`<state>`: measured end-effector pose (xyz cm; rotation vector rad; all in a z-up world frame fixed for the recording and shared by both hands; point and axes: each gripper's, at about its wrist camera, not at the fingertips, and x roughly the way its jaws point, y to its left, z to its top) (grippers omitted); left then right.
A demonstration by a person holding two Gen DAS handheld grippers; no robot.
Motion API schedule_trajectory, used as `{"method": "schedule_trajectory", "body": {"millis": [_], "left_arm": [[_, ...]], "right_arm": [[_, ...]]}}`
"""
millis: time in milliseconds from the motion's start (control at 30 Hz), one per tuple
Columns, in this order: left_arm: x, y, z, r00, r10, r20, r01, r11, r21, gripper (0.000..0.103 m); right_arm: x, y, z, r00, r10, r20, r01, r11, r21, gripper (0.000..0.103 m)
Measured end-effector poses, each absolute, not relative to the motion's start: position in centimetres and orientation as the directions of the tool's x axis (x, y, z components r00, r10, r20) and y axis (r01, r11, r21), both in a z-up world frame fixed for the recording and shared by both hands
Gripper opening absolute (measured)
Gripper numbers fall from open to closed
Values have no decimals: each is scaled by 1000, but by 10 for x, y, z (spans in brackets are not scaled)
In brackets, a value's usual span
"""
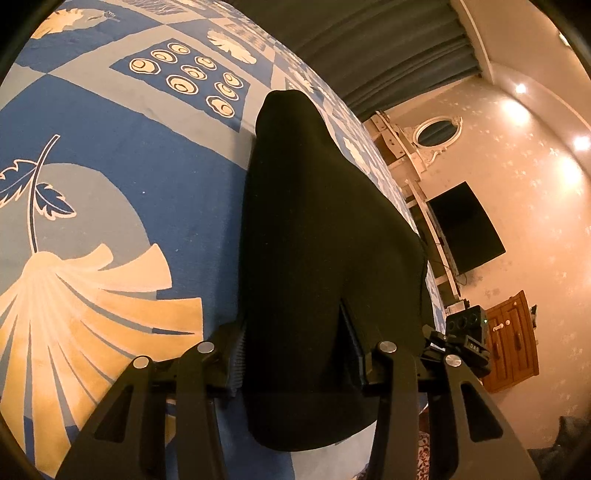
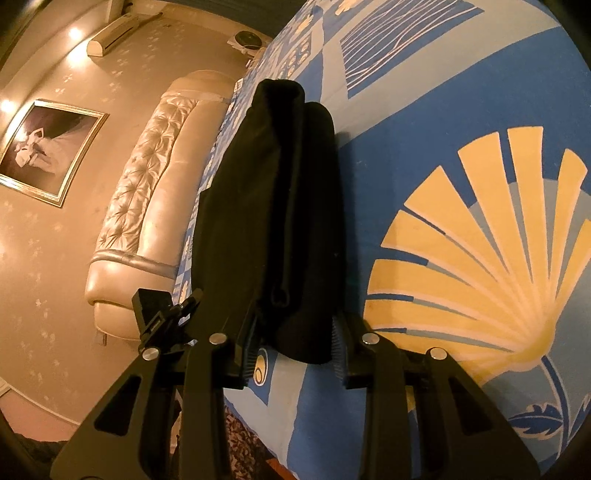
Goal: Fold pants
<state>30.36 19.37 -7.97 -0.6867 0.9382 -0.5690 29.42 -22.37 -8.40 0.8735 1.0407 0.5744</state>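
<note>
The black pants [image 1: 317, 240] lie as a long folded strip on the blue patterned bedspread [image 1: 122, 177]. In the left wrist view my left gripper [image 1: 295, 354] has its fingers on either side of the near end of the pants, with the cloth between the pads. In the right wrist view the pants [image 2: 273, 206] stretch away from me, with seams and a rolled far end visible. My right gripper [image 2: 295, 350] straddles their near end, pads close beside the cloth. Whether either gripper pinches the fabric is unclear.
The bedspread [image 2: 461, 240] has yellow shell and leaf prints. A tufted cream headboard [image 2: 147, 206], a framed picture [image 2: 48, 151] and an air conditioner [image 2: 118, 33] show at the left. A dark TV [image 1: 465, 225], a wooden cabinet [image 1: 513, 339] and a curtain [image 1: 388, 48] show at the right.
</note>
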Motion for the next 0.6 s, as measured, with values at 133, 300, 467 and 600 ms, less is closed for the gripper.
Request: {"method": "schedule_trajectory", "body": {"millis": [133,300,467,600], "left_arm": [[305,193,-79,473,-699,-537,139,661,-738,46],[307,193,-80,473,-693,-545,134,668,-732,47],[309,192,-79,466,-689,-555,126,673,-729,47],[310,191,-79,460,-686,-564,120,677,-726,47]], "right_arm": [[293,-228,-83,415,763,-496,-22,553,833,31],[291,-226,-83,425,764,-485,-32,549,835,31],[289,-227,-84,430,770,-472,-43,540,841,31],[288,-228,-84,434,769,-470,-48,541,840,31]]}}
